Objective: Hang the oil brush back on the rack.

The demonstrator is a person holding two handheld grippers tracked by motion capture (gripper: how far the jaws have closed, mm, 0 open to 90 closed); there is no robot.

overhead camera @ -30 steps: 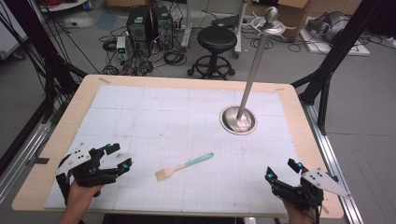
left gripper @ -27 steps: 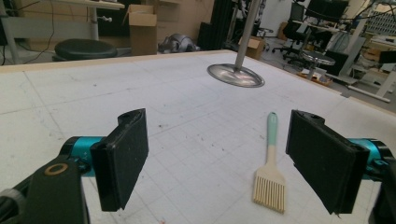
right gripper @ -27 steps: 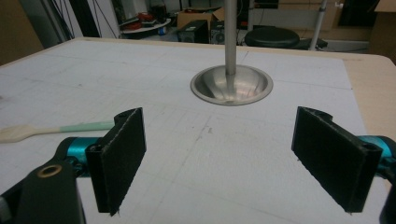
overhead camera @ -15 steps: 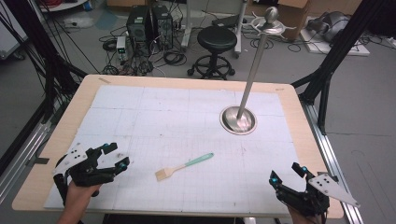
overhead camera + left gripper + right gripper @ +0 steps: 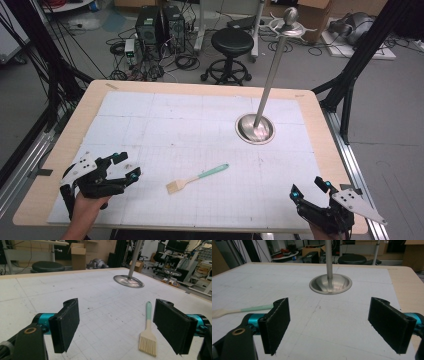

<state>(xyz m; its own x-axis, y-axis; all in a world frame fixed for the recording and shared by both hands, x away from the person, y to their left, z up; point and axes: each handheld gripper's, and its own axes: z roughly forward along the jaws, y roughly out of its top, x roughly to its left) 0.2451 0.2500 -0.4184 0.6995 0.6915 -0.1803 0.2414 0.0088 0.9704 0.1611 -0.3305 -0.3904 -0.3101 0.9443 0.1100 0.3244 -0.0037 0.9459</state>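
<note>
Brush point(image 5: 148, 333) bristles show comb-like between left tongs' point(image 5: 120, 327) spread jaws.

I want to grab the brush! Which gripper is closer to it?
The left gripper: the pastry brush lies just past its open jaws, while the right gripper sits farther off near the table's corner.

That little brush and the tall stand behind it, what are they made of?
The brush looks like silicone or plastic: matte mint handle, cream moulded bristles. The stand seems polished metal, since its round base and pole reflect light like a mirror.
</note>
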